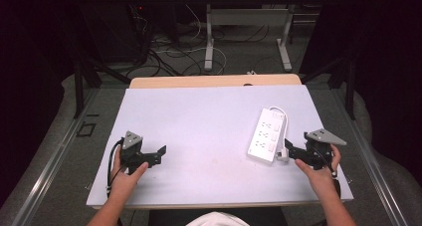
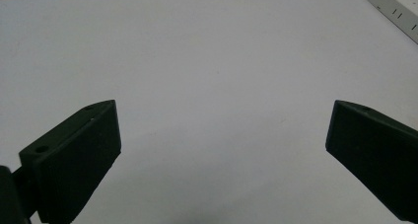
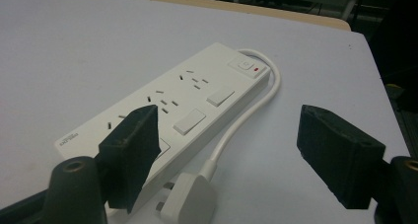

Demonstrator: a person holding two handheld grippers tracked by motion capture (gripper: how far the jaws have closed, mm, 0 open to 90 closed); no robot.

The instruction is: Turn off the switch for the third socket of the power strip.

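Observation:
A white power strip (image 1: 267, 134) lies on the right part of the white table top (image 1: 199, 121), its switch end away from me. Its white cable (image 3: 246, 115) loops round the far end and comes back to a white plug (image 3: 190, 202) lying beside the strip's near end. My right gripper (image 3: 231, 135) is open just in front of that end; the plug and cable lie between its jaws, and the pads touch nothing. My left gripper (image 1: 158, 155) rests at the near left with its jaws wide open over bare table (image 2: 222, 115). A corner of the power strip (image 2: 397, 9) lies far off in the left gripper view.
The table's wooden far edge (image 1: 214, 80) and near edge (image 1: 219, 204) bound the work area. Beyond stand another desk's legs (image 1: 209, 42) and loose floor cables (image 1: 169, 56). Dark frames flank both sides.

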